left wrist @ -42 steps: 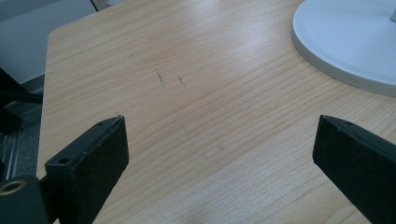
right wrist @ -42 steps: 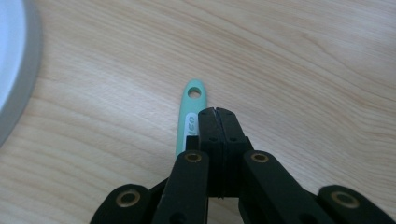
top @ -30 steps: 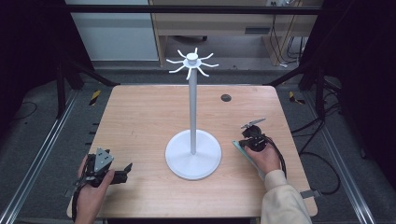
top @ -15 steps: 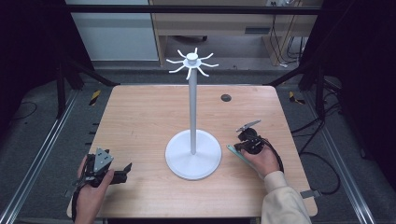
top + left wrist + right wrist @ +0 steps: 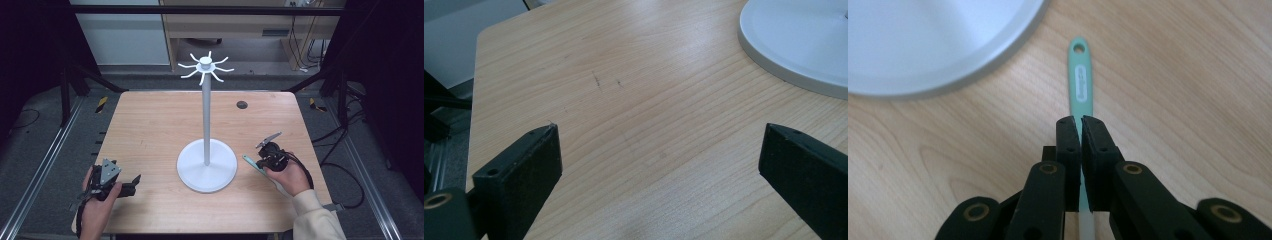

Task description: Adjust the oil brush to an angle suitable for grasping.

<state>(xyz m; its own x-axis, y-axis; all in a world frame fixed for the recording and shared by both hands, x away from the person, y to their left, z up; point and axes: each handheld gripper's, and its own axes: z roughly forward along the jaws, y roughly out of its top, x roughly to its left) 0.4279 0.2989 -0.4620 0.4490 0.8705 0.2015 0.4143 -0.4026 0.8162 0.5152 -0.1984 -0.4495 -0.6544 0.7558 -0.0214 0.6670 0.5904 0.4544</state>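
A white stand [image 5: 205,120] with a round base [image 5: 206,165] and several hooks at its top rises from the middle of the wooden table. My right gripper [image 5: 261,161] is just right of the base, shut on a green-handled utensil [image 5: 251,163]. In the right gripper view the jaws [image 5: 1081,120] pinch the green handle [image 5: 1081,75], whose end with a hole points toward the base [image 5: 923,45]. My left gripper [image 5: 135,181] rests at the table's front left, open, with bare wood between its jaws [image 5: 659,145] and the base's rim [image 5: 794,45] ahead at the right.
The table [image 5: 150,130] has a small dark round fitting [image 5: 242,104] near its far edge. Metal rails run along the floor on both sides, and cables lie on the floor at the right.
My right hand has risen slightly and shifted a little with the green-handled utensil in its jaws. The left hand has stayed put.
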